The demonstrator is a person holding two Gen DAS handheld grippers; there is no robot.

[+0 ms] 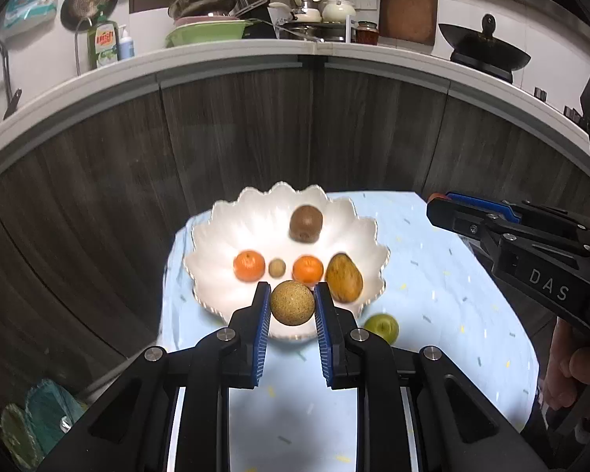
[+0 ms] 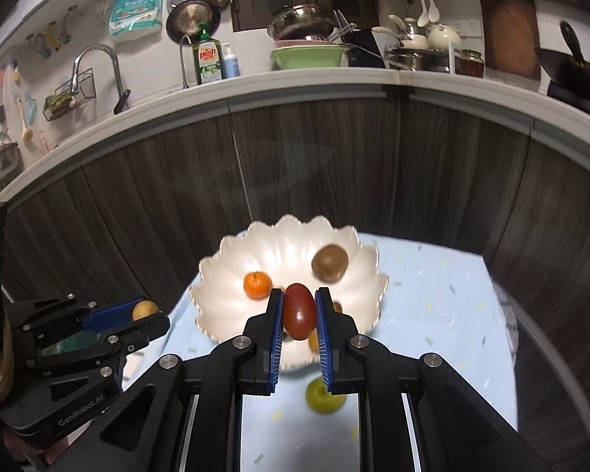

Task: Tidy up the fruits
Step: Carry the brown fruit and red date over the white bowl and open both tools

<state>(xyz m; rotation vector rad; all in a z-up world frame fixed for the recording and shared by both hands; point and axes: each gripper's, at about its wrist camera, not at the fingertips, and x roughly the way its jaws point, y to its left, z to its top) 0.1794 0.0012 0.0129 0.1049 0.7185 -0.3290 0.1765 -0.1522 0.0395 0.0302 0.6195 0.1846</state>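
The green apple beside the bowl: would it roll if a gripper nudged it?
Probably. The green apple is round and lies loose on the smooth tablecloth, outside the white bowl, with nothing bracing it. It looks firm, so closing fingers might squirt it sideways.

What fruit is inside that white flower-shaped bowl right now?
Inside the bowl lie a kiwi, two oranges, a small brown fruit and a yellow-brown mango. The held round fruit covers the bowl's near part.
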